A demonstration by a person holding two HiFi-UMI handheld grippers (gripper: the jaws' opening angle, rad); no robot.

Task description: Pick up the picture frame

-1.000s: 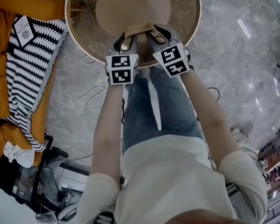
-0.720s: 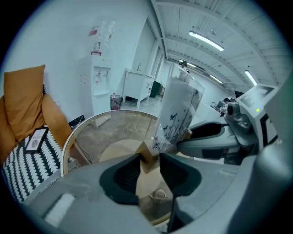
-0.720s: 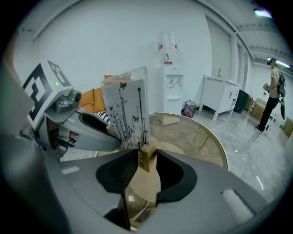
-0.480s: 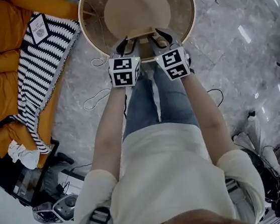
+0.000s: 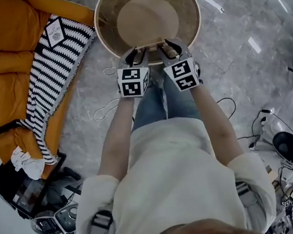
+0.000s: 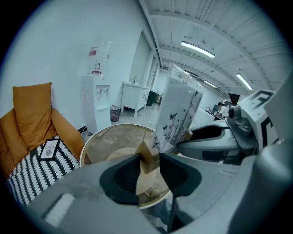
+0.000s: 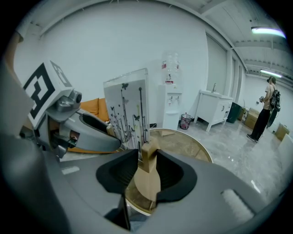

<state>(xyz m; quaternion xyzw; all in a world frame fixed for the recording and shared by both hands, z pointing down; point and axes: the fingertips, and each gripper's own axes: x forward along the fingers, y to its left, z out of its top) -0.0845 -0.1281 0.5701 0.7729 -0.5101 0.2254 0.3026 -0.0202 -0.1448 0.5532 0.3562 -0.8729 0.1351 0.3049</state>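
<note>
Left gripper [image 5: 135,52] and right gripper [image 5: 168,46] are side by side at the upper middle of the head view, at the near rim of the round table [image 5: 97,27]. Each is clamped on the picture frame [image 7: 126,109]. In the right gripper view the pads close on the frame's wooden foot [image 7: 147,161] at lower centre, with the white butterfly print standing upright above them. In the left gripper view the left gripper [image 6: 149,163] pinches the foot's other end [image 6: 146,155], and the frame [image 6: 176,114] leans up toward the upper right.

Compared with a second ago, the table looks smaller in the head view and sits lower beneath the grippers. More grey floor [image 5: 241,28] shows around it. The striped throw [image 5: 50,64] and orange sofa [image 5: 7,62] at the upper left have shrunk and moved toward the centre. Both hands have risen together, and neither grip has loosened over that time.

In both gripper views the tabletop now lies well below the foot instead of under it. I judge the frame is clear of the table and fully carried, so the pick-up is essentially done. The frame is held only along its bottom edge, with the tall panel standing free above. It could tip if the two hands stop moving in step.
</note>
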